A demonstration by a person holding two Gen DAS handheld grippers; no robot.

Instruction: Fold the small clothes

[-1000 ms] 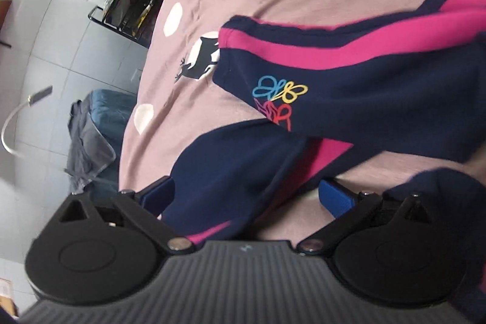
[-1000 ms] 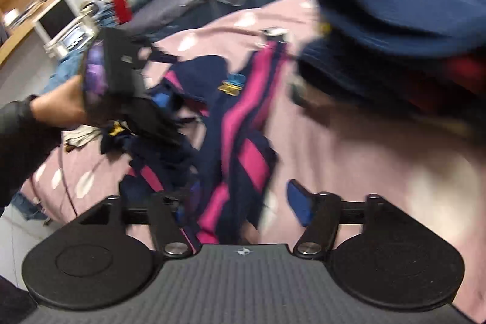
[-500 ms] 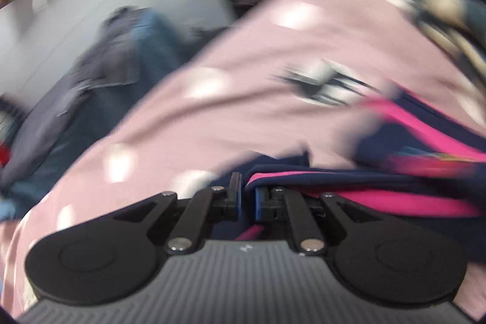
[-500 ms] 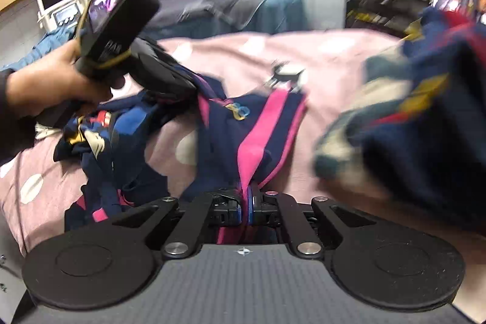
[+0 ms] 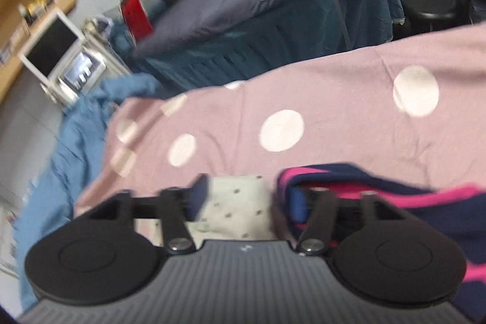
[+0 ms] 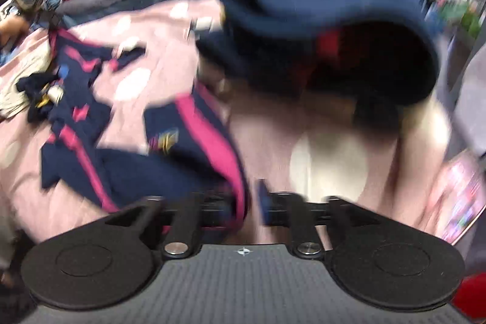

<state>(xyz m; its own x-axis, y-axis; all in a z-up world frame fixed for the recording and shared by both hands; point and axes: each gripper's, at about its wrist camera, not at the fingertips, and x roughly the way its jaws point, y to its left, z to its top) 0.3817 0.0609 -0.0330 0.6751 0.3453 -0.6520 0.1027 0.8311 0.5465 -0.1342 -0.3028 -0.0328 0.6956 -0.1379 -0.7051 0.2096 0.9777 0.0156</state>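
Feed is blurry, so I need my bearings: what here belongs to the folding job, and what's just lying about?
Job:
navy and pink garment
pink spotted bedcover
left gripper
right gripper

Lying about:
navy and red clothes pile
black stool
blue cloth

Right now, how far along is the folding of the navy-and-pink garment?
Done: nothing looks folded; the navy-and-pink garment lies rumpled on the pink spotted bedspread. In hand: the left gripper and right gripper both have jaws open at its edges, gripping nothing. Left: flatten and fold it, then the navy-and-red heap beside it.
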